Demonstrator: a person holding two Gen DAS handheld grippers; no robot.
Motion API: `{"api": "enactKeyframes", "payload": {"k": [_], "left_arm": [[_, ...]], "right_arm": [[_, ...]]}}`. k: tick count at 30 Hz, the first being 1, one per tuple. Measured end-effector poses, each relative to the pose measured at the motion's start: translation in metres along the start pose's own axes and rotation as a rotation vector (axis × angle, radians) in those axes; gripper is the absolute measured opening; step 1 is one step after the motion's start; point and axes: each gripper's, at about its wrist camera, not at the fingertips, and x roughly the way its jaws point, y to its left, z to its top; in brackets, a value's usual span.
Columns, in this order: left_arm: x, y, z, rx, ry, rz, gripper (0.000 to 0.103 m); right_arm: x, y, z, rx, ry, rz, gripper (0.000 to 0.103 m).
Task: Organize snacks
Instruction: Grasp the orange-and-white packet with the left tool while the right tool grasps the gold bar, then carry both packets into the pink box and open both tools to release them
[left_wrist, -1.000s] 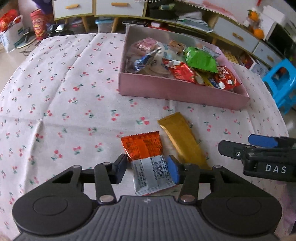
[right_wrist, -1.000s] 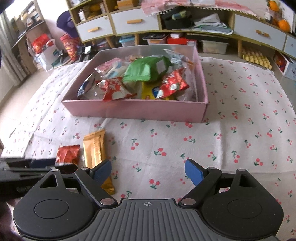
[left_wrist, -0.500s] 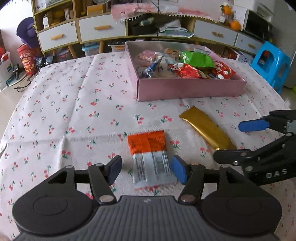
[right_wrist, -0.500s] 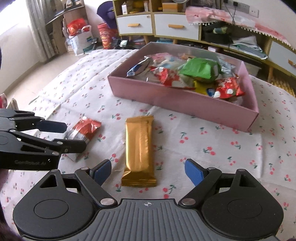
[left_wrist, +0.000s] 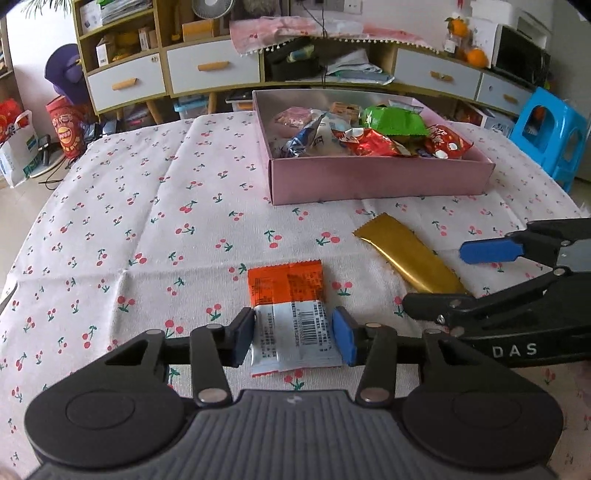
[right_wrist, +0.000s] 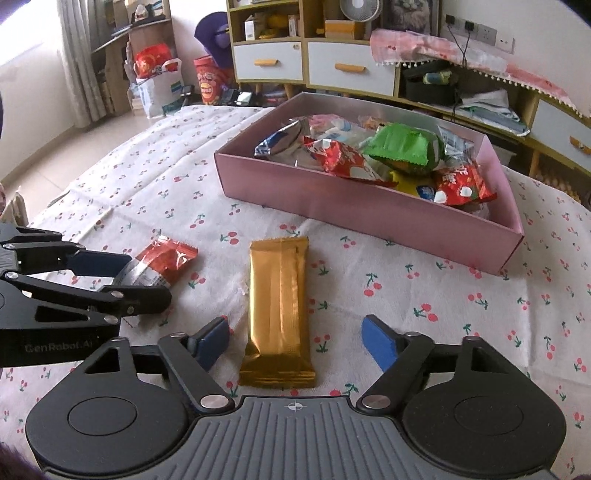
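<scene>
Your left gripper (left_wrist: 293, 338) is closing on the orange packet (left_wrist: 291, 314), its pads touching the packet's white end on both sides while it lies flat on the desk (left_wrist: 147, 221). Your right gripper (right_wrist: 293, 341) is closing too, jaws still apart with the gold bar (right_wrist: 279, 310) between them, untouched. The pink box (right_wrist: 369, 206) of snacks sits ahead of both.

Home living room: drawer sideboard (left_wrist: 212, 70), cherry tablecloth (left_wrist: 147, 206).

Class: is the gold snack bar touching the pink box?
Apart. The right wrist view shows cherry tablecloth between the gold snack bar and the pink box.
</scene>
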Motion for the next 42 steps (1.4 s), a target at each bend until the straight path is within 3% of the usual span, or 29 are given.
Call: {"api": "enactKeyframes", "payload": {"k": [3, 5, 13, 21, 32, 42], "left_arm": [[0.0, 0.001, 0.001, -0.017, 0.008, -0.006, 0.04], [0.0, 0.001, 0.002, -0.021, 0.011, -0.006, 0.039], [-0.001, 0.009, 0.007, -0.087, 0.037, -0.039, 0.037], [-0.007, 0.011, 0.015, -0.119, 0.034, -0.073, 0.036], [-0.019, 0.013, 0.043, -0.174, -0.015, -0.151, 0.036], [-0.011, 0.005, 0.086, -0.228, -0.078, -0.196, 0.036]], "right_arm": [[0.0, 0.0, 0.004, -0.006, -0.002, 0.004, 0.054], [0.0, 0.001, 0.006, -0.009, 0.002, 0.016, 0.034], [-0.006, -0.005, 0.012, 0.071, 0.029, 0.088, 0.032], [-0.016, -0.013, 0.02, 0.152, 0.021, 0.093, 0.032], [-0.038, -0.029, 0.039, 0.252, -0.045, 0.078, 0.032], [-0.053, -0.062, 0.069, 0.395, -0.176, 0.044, 0.032]]}}
